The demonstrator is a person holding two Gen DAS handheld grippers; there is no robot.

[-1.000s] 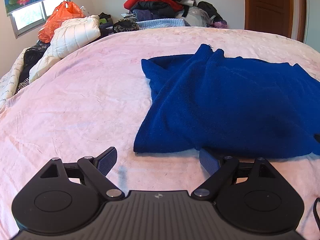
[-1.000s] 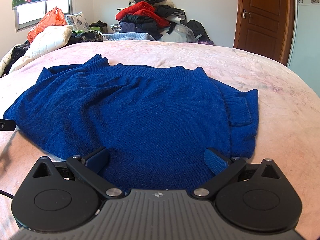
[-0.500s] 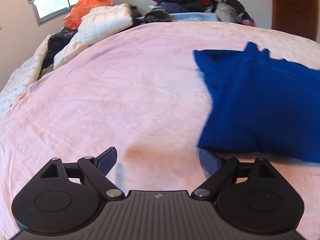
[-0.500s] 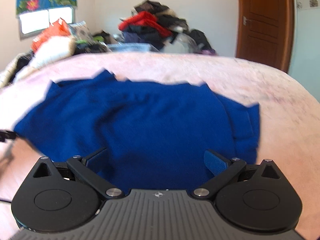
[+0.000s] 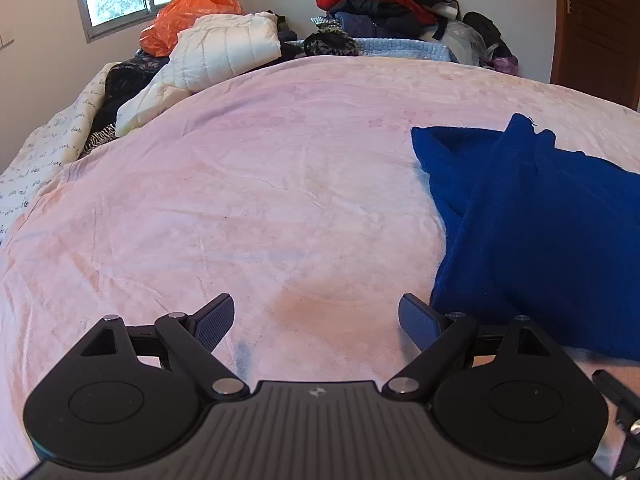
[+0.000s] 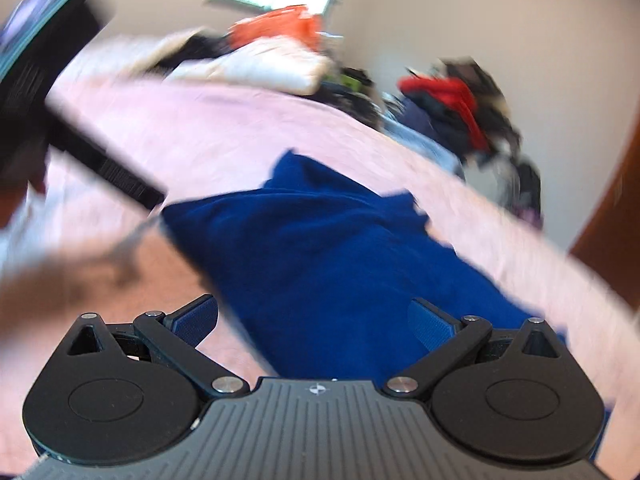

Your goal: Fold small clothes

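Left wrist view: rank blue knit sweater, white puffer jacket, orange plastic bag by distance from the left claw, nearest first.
1. Blue knit sweater: on the pink bedspread, just right of the open left claw.
2. White puffer jacket: far left edge of the bed.
3. Orange plastic bag: behind the jacket, under the window.

A sweater [image 5: 552, 232] is spread on the bed [image 5: 248, 208], at the right in the left wrist view. Behind the bed, a clothes pile [image 5: 392, 4] is stacked; a quilted jacket [image 5: 224, 48] is laid at its far left edge.
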